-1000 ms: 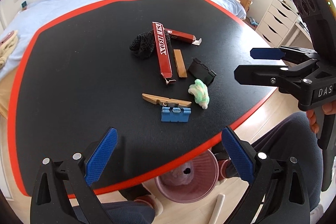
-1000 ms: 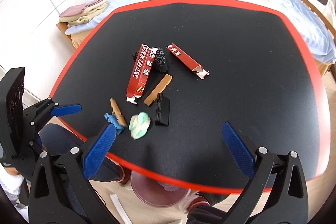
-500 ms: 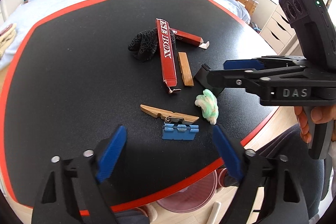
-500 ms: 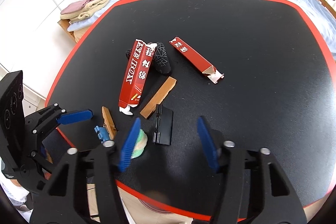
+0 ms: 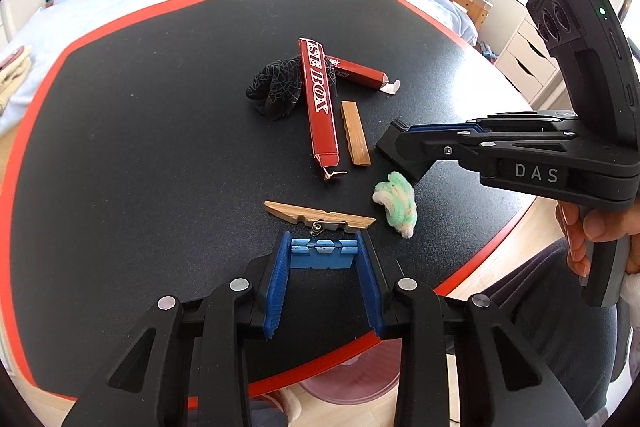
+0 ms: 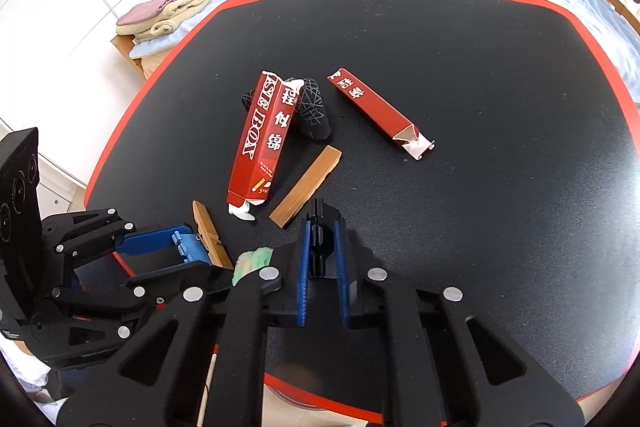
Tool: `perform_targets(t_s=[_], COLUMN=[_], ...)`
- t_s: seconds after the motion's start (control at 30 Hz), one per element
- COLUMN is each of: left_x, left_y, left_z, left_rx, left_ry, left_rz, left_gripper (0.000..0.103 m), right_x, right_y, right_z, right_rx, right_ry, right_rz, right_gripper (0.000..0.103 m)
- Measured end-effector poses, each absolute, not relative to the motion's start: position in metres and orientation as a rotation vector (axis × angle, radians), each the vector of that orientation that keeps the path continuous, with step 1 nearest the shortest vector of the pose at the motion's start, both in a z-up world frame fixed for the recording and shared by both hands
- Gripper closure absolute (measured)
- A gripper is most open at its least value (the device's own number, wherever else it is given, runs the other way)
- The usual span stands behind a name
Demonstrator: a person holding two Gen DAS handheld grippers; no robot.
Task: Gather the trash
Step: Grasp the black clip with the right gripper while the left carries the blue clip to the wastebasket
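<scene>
While the left gripper (image 5: 323, 259) closes with the blue clip (image 5: 322, 253) between its pads, the right gripper (image 6: 322, 251) clamps the black clip (image 6: 320, 227).

We see the right gripper (image 6: 321, 247) clamped on a black clip (image 6: 319, 227) (green fluff (image 6: 254, 259) beside it) near the wooden strip (image 6: 306, 187).
</scene>
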State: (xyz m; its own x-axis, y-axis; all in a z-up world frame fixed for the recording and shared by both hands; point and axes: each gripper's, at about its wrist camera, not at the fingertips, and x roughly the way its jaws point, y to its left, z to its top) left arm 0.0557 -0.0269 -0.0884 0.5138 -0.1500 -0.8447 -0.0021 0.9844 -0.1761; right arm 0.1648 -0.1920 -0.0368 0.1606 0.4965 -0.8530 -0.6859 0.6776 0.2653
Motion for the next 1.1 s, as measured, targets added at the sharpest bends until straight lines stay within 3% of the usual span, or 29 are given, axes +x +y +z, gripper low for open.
perform_targets(t_s=[0.47,1.1], left_x=[0.033,-0.025], left_y=[-0.033,-0.061], left_z=[-0.05,-0.026], left_rx=[-0.133,-0.088], left_ry=[0.987,0.968], left_rz=[-0.112,-0.211], left_gripper=[0.07,0.07], right_x=[0.136,0.033], right_y=[-0.212,-0.263], right_z=[0.0,0.039], right_rx=[-0.198,-0.251], right_ry=[1.056,0.997], right_rz=[0.848,0.907], right_gripper=[0.092,0.092])
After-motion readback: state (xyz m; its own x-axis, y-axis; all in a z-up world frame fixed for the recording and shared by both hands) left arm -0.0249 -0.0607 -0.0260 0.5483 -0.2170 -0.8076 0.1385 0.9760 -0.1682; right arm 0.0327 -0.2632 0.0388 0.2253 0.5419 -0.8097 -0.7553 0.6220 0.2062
